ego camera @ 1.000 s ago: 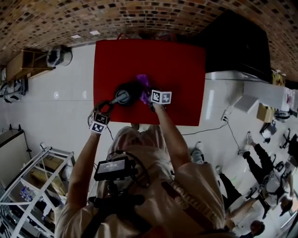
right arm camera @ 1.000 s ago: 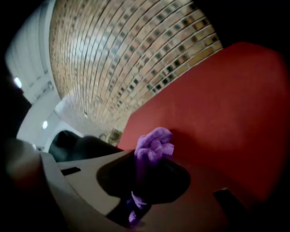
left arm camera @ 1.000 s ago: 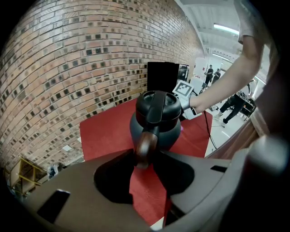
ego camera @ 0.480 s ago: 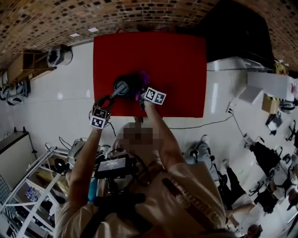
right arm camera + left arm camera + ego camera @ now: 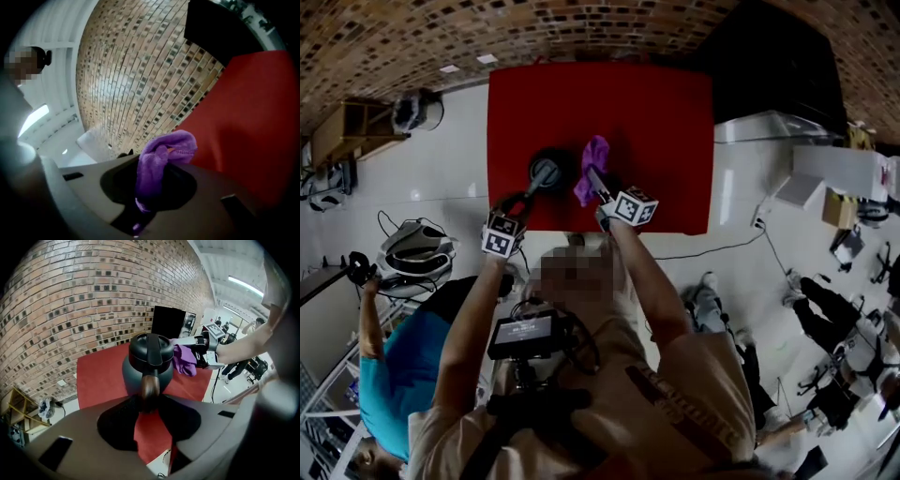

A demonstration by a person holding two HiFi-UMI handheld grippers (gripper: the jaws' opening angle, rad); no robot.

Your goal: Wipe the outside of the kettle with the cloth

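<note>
Purple cloth (image 5: 159, 161) is pinched between the jaws of the right hand-held gripper (image 5: 153, 185). Its loose end is bunched up and flops over just ahead of the jaw tips. Beyond that hand-held gripper lie the red surface (image 5: 253, 117) and a brick wall (image 5: 140, 70).

The left hand-held gripper (image 5: 149, 401) is clenched on the brown lower part of the handle (image 5: 151, 383) of the dark kettle (image 5: 136, 369). The kettle stands upright on the surface directly in front of those jaws. Seen from the left hand-held gripper, the cloth hangs just beside the kettle's upper right side, level with the lid. Whether cloth and kettle touch cannot be told. In the head view the cloth sits between the kettle and the right hand-held gripper.
</note>
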